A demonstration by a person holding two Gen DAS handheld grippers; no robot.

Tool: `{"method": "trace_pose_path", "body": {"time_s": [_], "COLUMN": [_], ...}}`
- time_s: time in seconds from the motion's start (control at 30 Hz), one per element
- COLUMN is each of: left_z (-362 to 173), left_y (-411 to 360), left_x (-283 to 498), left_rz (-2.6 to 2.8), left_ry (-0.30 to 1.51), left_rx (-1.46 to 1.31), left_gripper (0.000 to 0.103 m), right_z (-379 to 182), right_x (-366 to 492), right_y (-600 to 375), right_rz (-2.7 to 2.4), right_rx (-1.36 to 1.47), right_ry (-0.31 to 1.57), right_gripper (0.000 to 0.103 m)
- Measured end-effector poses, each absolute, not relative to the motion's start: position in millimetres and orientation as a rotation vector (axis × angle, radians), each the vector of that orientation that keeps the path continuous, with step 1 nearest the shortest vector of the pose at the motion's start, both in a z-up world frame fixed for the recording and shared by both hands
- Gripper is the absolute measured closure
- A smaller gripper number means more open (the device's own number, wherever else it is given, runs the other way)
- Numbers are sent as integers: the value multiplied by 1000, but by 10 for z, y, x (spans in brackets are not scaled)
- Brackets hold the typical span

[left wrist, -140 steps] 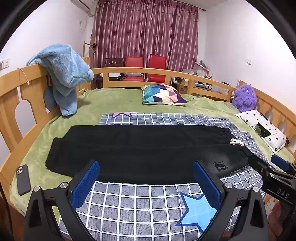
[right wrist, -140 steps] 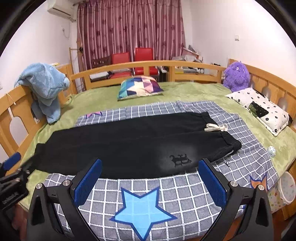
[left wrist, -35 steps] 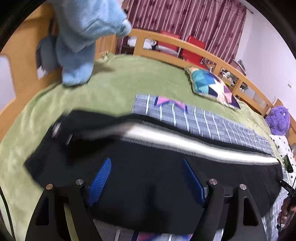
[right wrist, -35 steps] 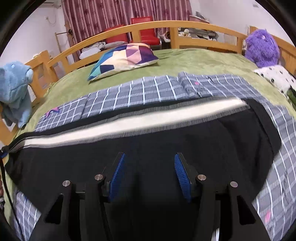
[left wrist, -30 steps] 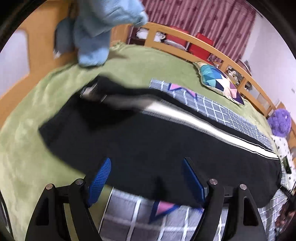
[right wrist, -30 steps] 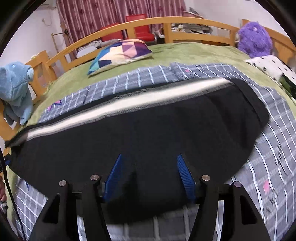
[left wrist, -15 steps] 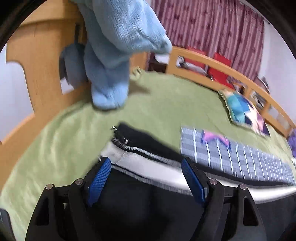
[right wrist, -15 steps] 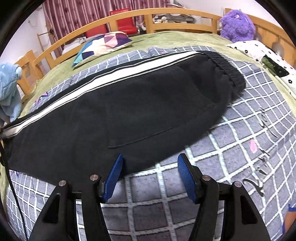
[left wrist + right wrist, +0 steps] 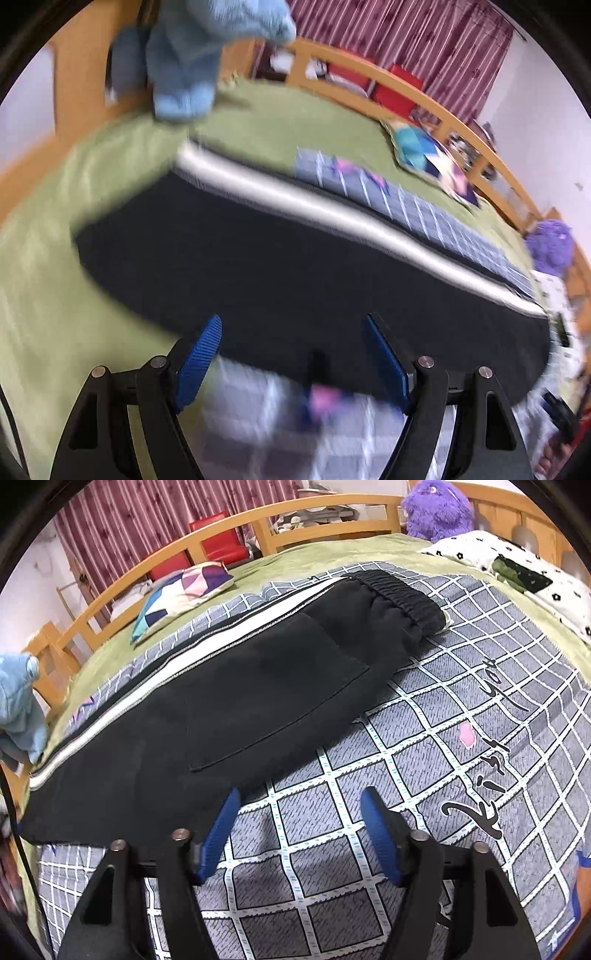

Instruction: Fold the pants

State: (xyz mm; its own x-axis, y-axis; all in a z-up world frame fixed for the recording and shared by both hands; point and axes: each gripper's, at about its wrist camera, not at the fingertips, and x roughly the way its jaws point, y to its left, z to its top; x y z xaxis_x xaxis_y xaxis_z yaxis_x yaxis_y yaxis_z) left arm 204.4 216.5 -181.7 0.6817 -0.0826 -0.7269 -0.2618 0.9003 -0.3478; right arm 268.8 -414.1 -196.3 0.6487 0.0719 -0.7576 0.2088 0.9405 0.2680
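Black pants (image 9: 295,266) with a white side stripe (image 9: 332,214) lie folded lengthwise across the bed, one leg over the other. In the right wrist view the pants (image 9: 229,701) show a back pocket and the elastic waistband (image 9: 399,598) at the far right. My left gripper (image 9: 293,325) hovers open over the pants' near edge close to the leg end, nothing between its blue pads. My right gripper (image 9: 297,801) is over the checked sheet just beside the pants' near edge; its jaws are opening and hold nothing. The left wrist view is blurred.
A grey checked sheet (image 9: 443,738) covers a green blanket (image 9: 55,280). A blue plush (image 9: 192,55) hangs on the wooden bed rail at left, a colourful cushion (image 9: 181,594) lies at the back, a purple plush (image 9: 437,509) and a spotted pillow (image 9: 517,579) at right.
The pants were folded in half lengthwise, stripe now on top. Both grippers have let go and drawn back toward the near edge; the right jaws have widened.
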Motion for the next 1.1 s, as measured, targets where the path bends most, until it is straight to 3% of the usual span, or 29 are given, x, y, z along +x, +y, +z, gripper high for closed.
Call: {"method": "trace_pose_path", "body": {"time_s": [0.2, 0.53, 0.6, 0.63, 0.67, 0.7, 0.73, 0.8, 0.87, 1.1], "left_z": [-2267, -2296, -2297, -2295, -2292, -2287, -2263, -2125, -1930, -1159], "left_y": [2111, 2323, 2342, 2338, 2376, 2423, 2480, 2557, 2529, 2331], "left_x": [1854, 2534, 2660, 2726, 2767, 2803, 2832, 2848, 2794, 1940], "left_rz": [44, 110, 130, 140, 142, 147, 169, 137, 106, 9], "left_ry": [853, 751, 750, 761, 774, 787, 810, 829, 819, 760], "left_rx": [-695, -745, -743, -748, -771, -790, -797, -804, -785, -697], "left_gripper": [26, 28, 33, 40, 50, 60, 90, 93, 94, 94], "right_z": [-2244, -2310, -2327, -2334, -2339, -2350, -2363, -2289, -2071, -1130], "right_x": [2905, 3505, 3690, 3764, 3821, 3880, 3927, 3911, 3771, 2988], "right_y": [-4252, -4615, -4659, -4670, -4681, -4692, -4717, -4826, -4938, -4962], "right_rz": [-26, -18, -53, -81, -113, -149, -154, -93, -48, -38], "right_rx": [556, 744, 767, 778, 782, 778, 783, 844, 874, 673], "right_ry": [867, 759, 727, 721, 726, 744, 764, 763, 713, 680], "right_gripper": [31, 31, 31, 39, 63, 76, 79, 83, 95, 96]}}
